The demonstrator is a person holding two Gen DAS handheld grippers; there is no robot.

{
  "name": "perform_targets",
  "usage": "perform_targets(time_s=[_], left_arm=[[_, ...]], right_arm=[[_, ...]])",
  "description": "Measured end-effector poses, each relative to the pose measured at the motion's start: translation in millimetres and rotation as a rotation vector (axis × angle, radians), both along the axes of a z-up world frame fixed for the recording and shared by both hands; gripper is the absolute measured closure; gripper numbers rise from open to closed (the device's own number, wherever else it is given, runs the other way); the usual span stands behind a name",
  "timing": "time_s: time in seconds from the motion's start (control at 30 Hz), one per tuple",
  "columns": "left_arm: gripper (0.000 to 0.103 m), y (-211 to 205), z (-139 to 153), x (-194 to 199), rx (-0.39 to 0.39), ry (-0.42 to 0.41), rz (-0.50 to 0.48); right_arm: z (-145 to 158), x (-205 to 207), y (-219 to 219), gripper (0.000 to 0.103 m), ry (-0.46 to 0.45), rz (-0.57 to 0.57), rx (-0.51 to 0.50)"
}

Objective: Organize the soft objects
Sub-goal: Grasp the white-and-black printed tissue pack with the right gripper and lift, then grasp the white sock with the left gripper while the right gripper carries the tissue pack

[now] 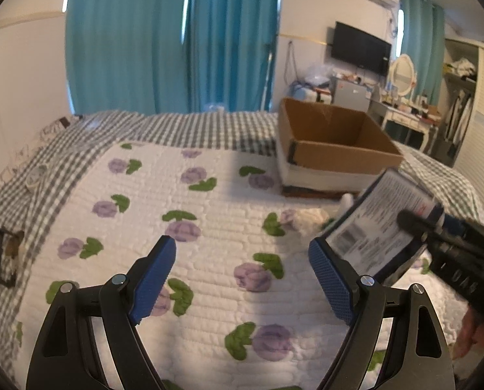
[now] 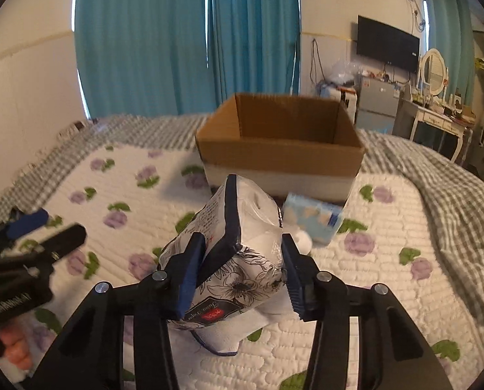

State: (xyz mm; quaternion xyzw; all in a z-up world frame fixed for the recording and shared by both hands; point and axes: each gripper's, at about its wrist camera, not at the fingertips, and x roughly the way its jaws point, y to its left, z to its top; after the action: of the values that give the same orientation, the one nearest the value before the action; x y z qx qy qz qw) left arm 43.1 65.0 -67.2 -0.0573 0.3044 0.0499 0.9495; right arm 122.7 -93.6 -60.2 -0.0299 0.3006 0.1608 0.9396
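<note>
Right gripper (image 2: 242, 271) clamped on tissue pack (image 2: 238, 243), held above the floral quilt (image 2: 388, 260), long axis pointing to 12 o'clock toward the cardboard box (image 2: 279, 156). Box interior looks bare. Blue pack (image 2: 313, 217) lies just before it. Left gripper (image 1: 242, 279) wide open, holding nothing.

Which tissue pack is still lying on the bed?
The light blue tissue pack, resting on the quilt just before the cardboard box. The black-and-white floral pack is gripped in the right claw.
</note>
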Motion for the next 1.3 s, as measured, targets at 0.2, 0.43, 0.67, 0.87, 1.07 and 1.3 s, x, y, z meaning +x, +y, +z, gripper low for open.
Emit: perform_targets(time_s=[0.2,0.43,0.67,0.87,1.07,1.3], left_arm=[[0.018,-38,9,-2,0.03,-0.003,-0.073],[0.018,-89,-24,24,0.003,0.102,-0.175],[0.018,-133,-54,52,0.027,0.171,-0.26],[0.018,-159,-76,79,0.012,0.221,-0.306],[0.021,-158,-97,98,0.053,0.272,-0.252],[0.046,-141,-82,79,0.03,0.264,-0.275]], right_arm=[[40,-16,-48,0.057,-0.081,-0.09,0.019],[19,-10,-103,0.057,-0.021,-0.185,-0.003],[-1,9,-137,0.057,0.027,-0.239,-0.008],[-5,19,-153,0.056,0.053,-0.231,0.024],[-11,23,-146,0.056,0.067,-0.232,-0.026],[-10,15,-143,0.056,0.058,-0.23,-0.025]])
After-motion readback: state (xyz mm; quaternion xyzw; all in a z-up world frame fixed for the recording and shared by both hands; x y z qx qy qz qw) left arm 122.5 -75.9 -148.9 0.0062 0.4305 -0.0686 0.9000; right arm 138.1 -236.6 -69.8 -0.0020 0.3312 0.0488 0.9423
